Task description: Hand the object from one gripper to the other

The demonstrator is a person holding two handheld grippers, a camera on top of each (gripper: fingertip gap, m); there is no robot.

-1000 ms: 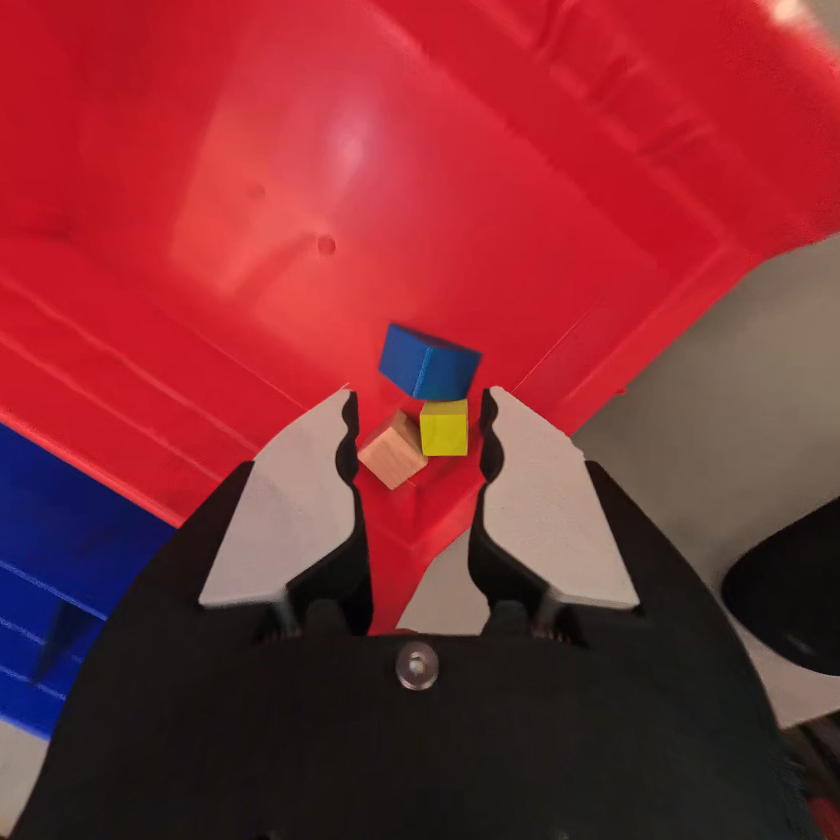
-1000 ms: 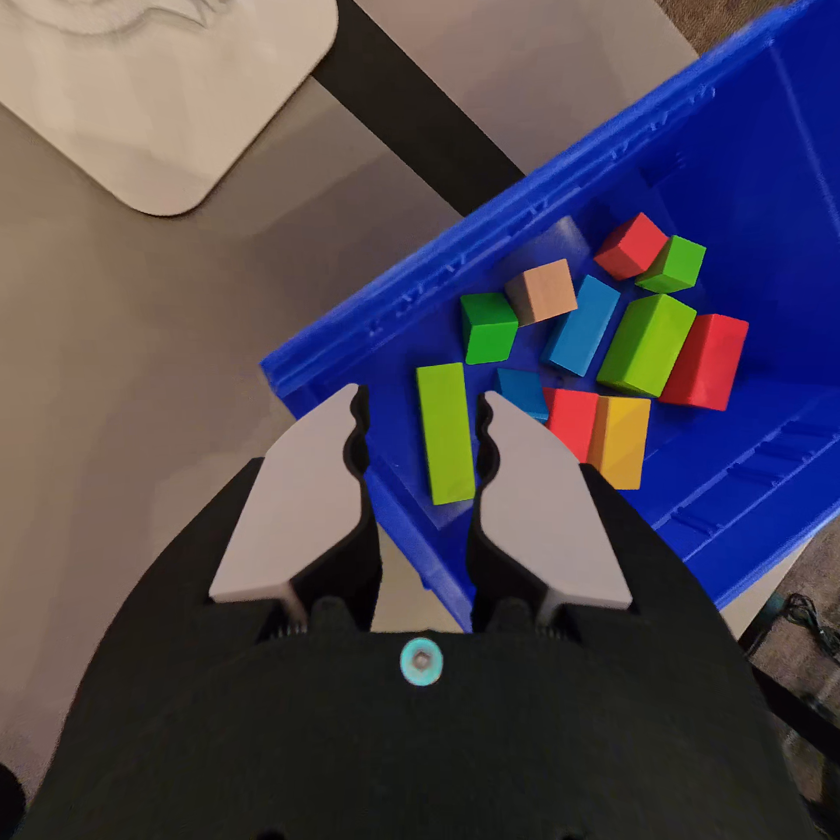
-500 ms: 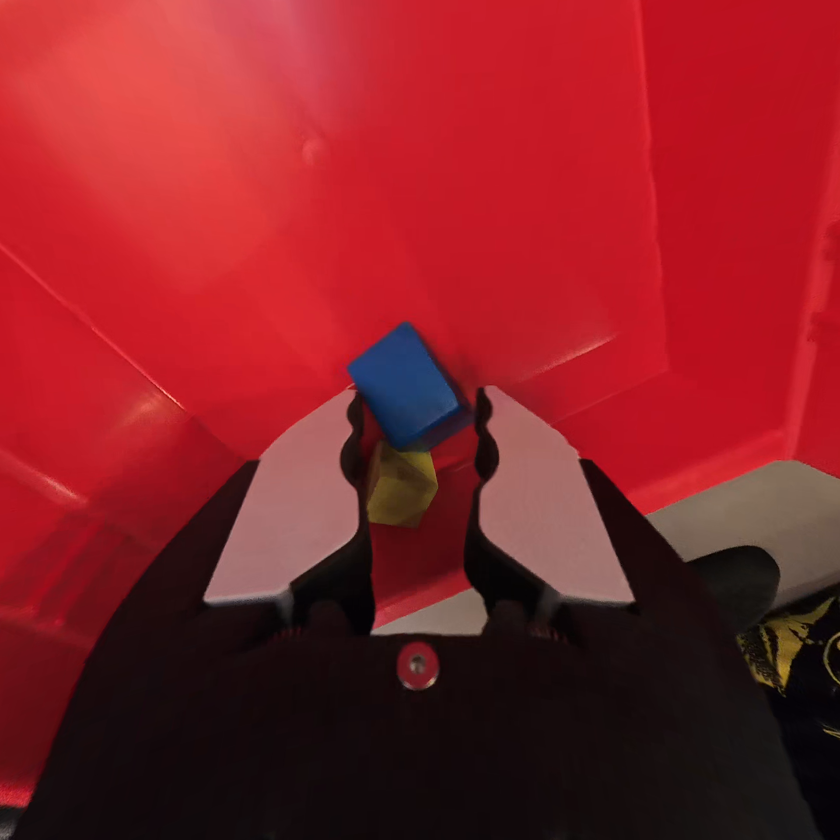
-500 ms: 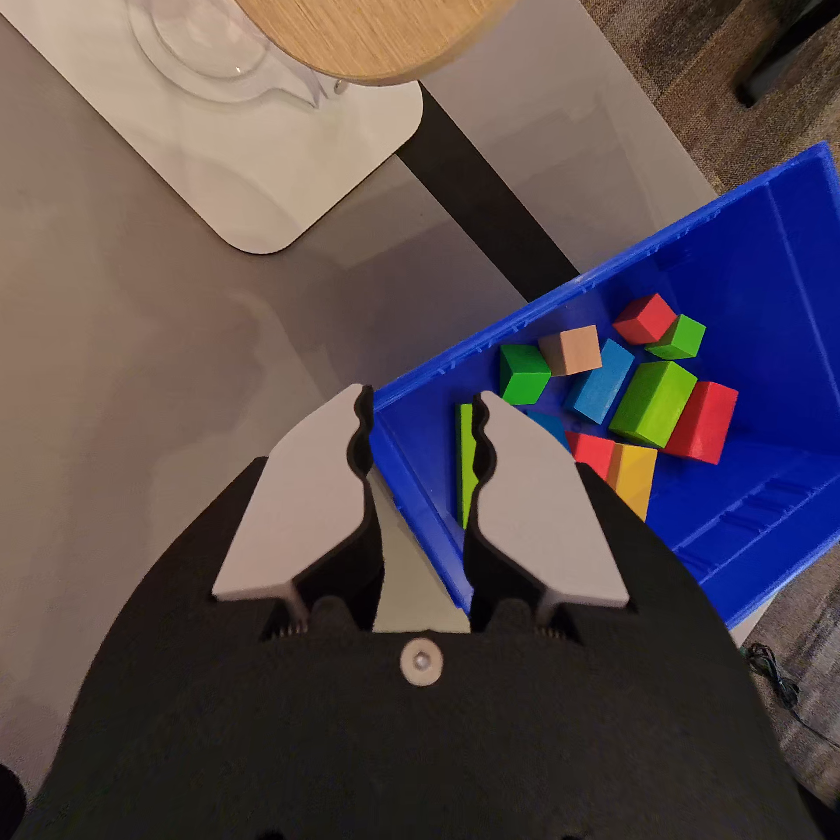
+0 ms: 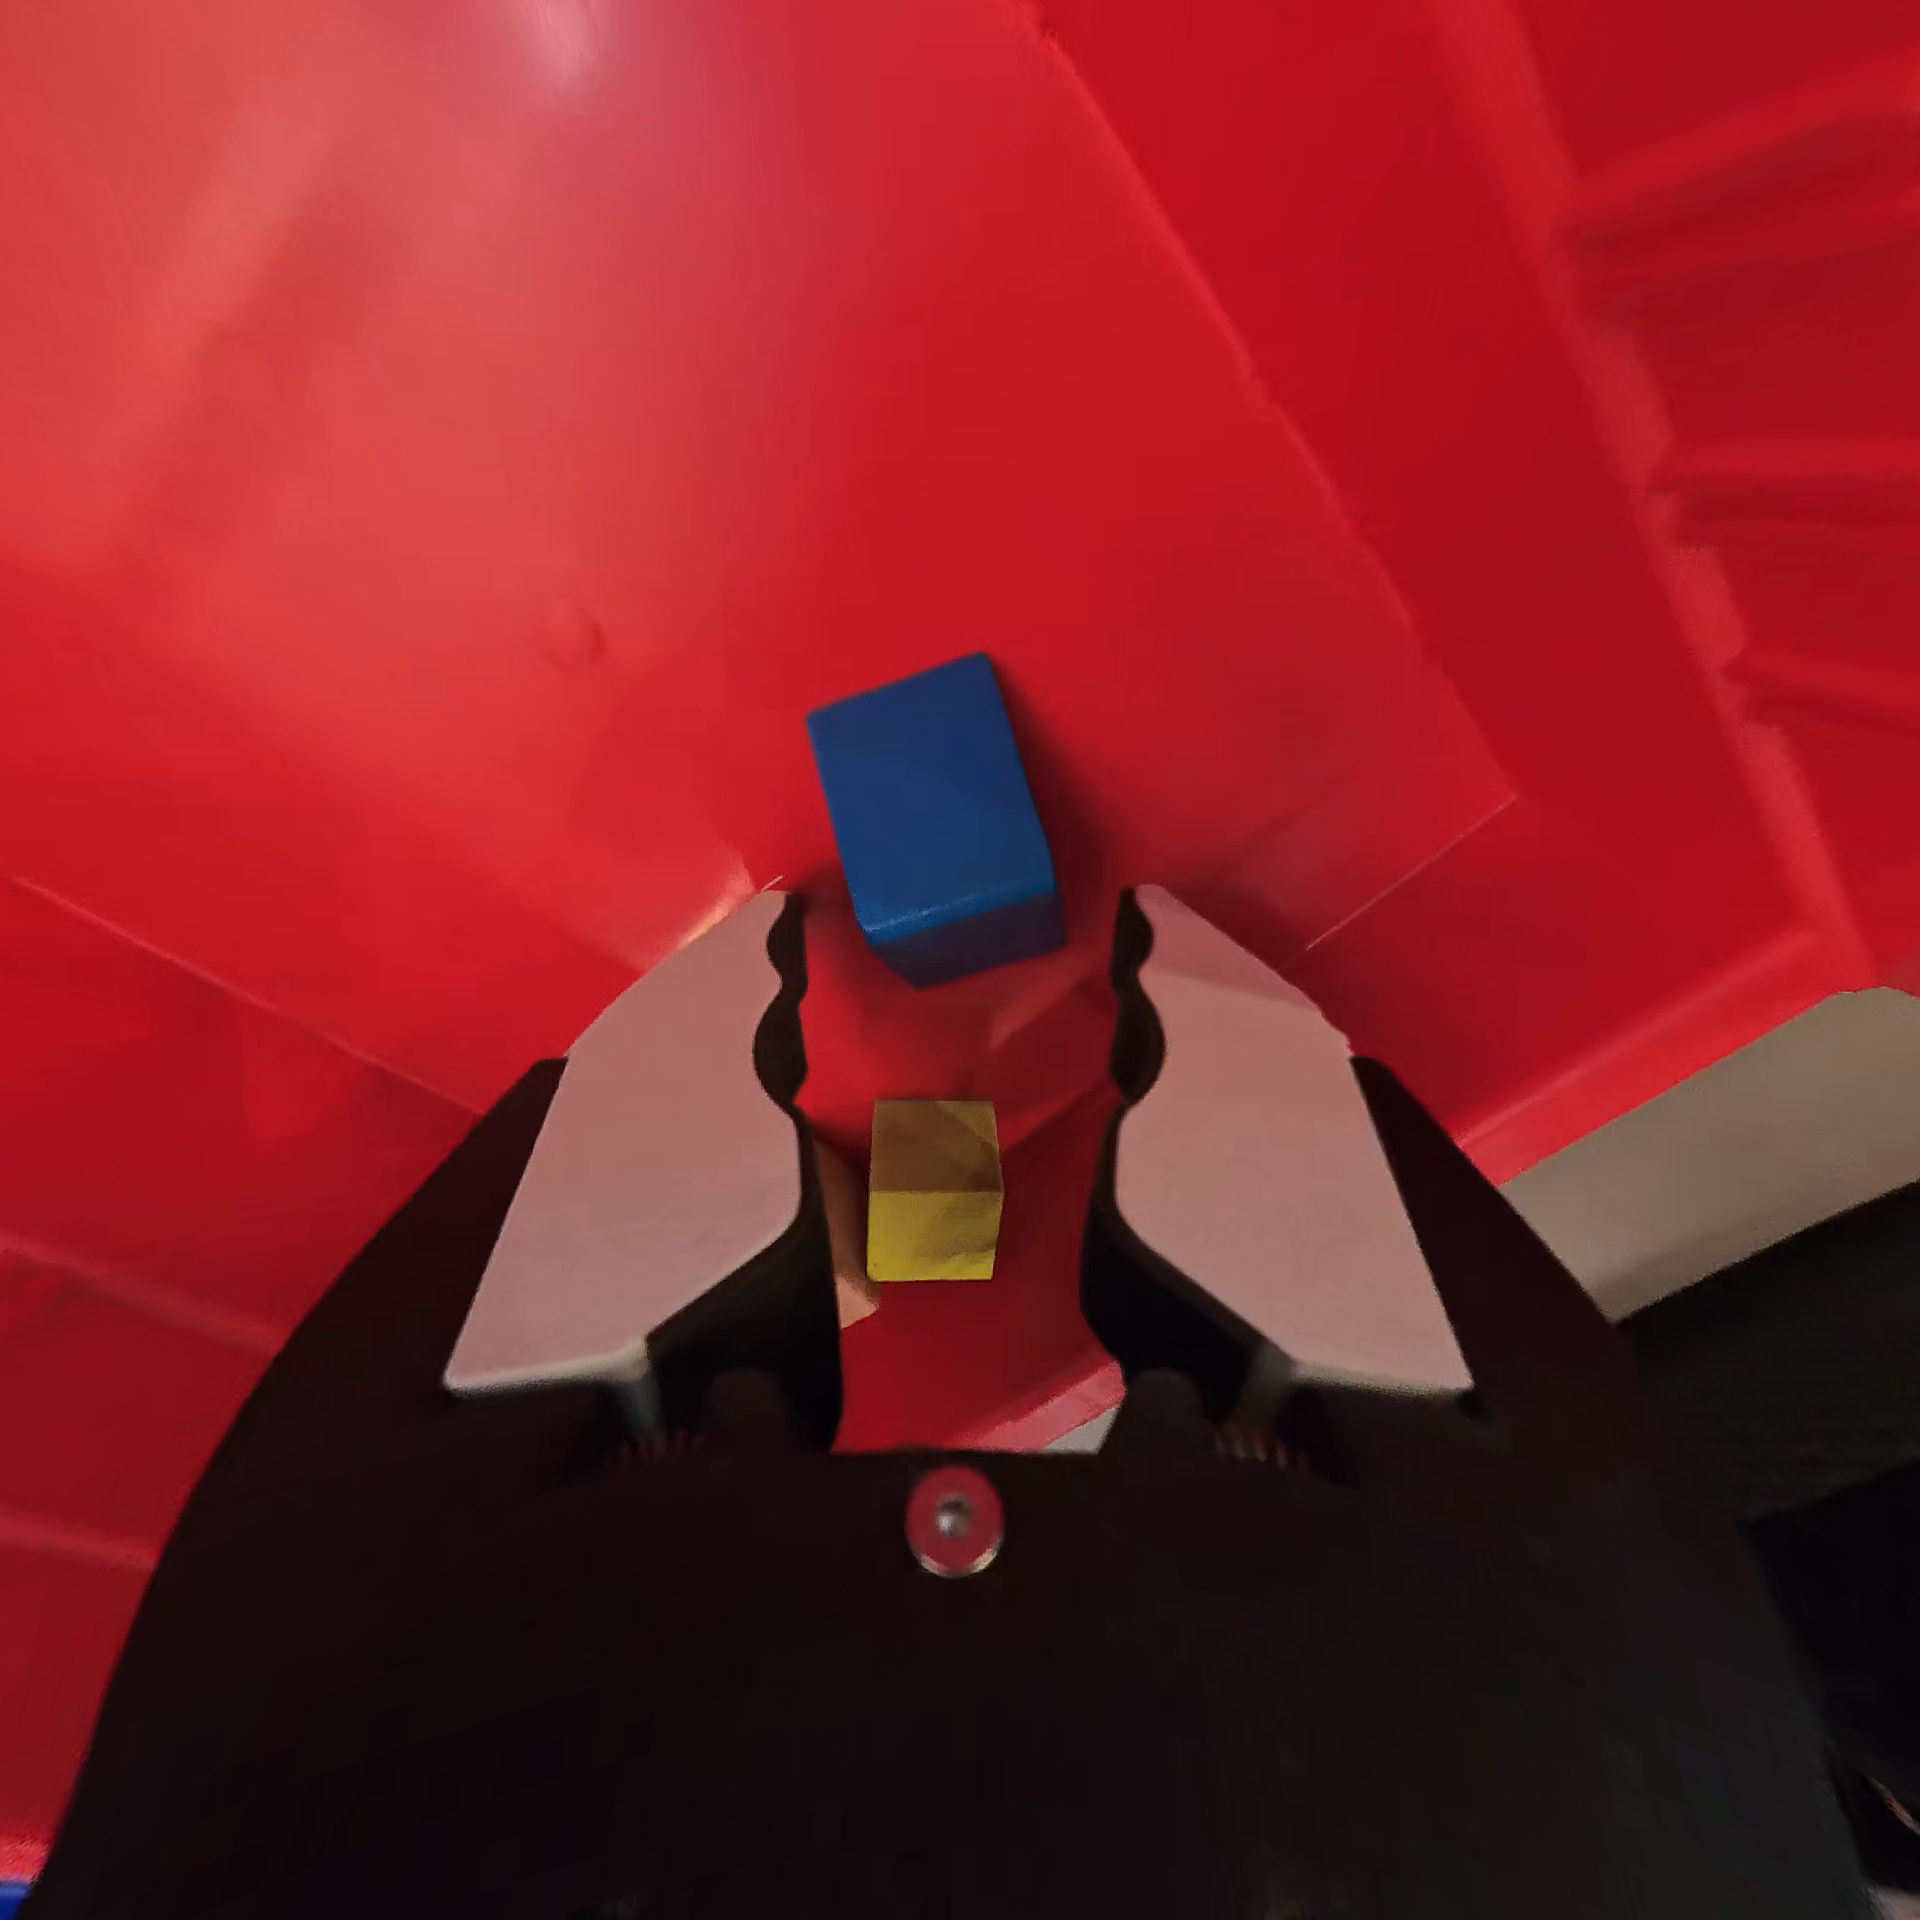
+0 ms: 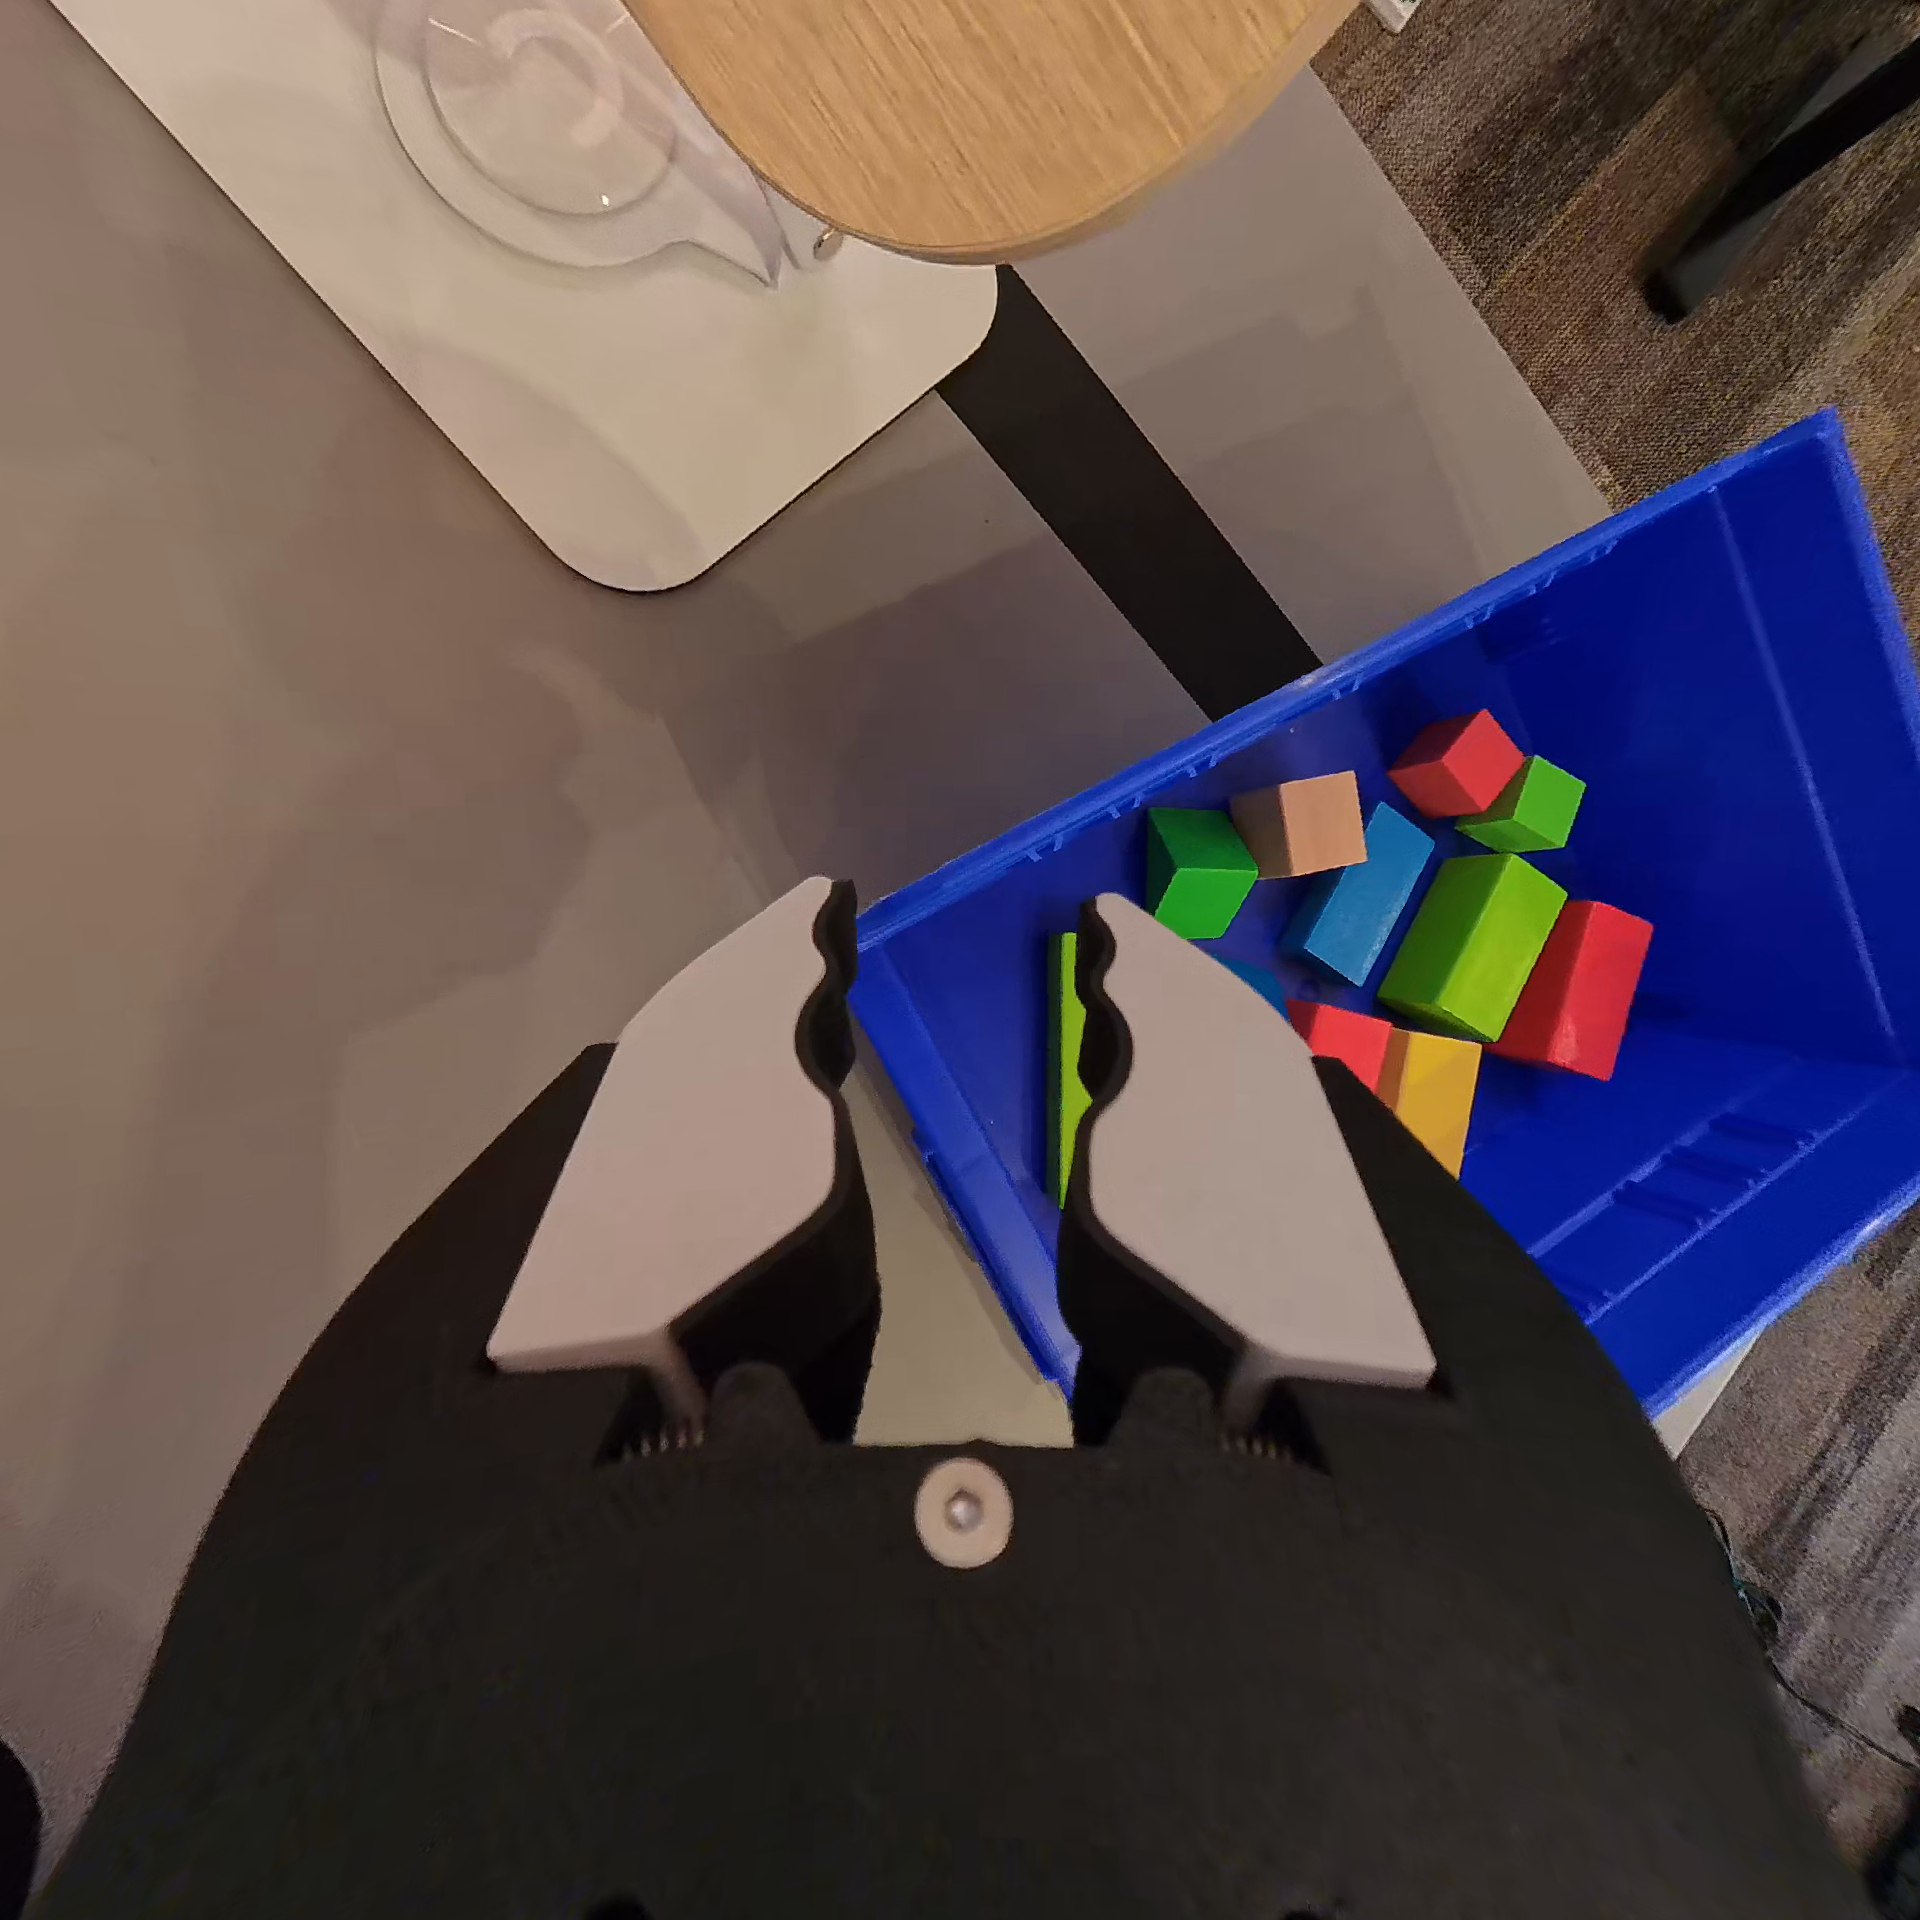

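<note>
Deep inside the red bin (image 5: pixel 436 436), the left gripper (image 5: pixel 956 935) points down at the floor of the bin with its jaws spread wide and nothing between the pads. A blue block (image 5: pixel 930 821) lies on the red floor at twelve o'clock from the fingertips, just beyond them and touching neither pad. A yellow cube (image 5: pixel 933 1195) sits farther back between the finger bases, with what looks like a tan block (image 5: pixel 844 1236) at its nine o'clock, mostly hidden by the left finger. Over the grey table (image 6: pixel 364 779), the right gripper (image 6: pixel 961 935) looks down with its jaws part open and empty, straddling the near corner of the blue bin (image 6: pixel 1714 1195). Coloured blocks lie in that bin, among them a flat green block (image 6: pixel 1065 1070) edge-on beside the right finger and a tan cube (image 6: pixel 1304 823) at two o'clock.
</note>
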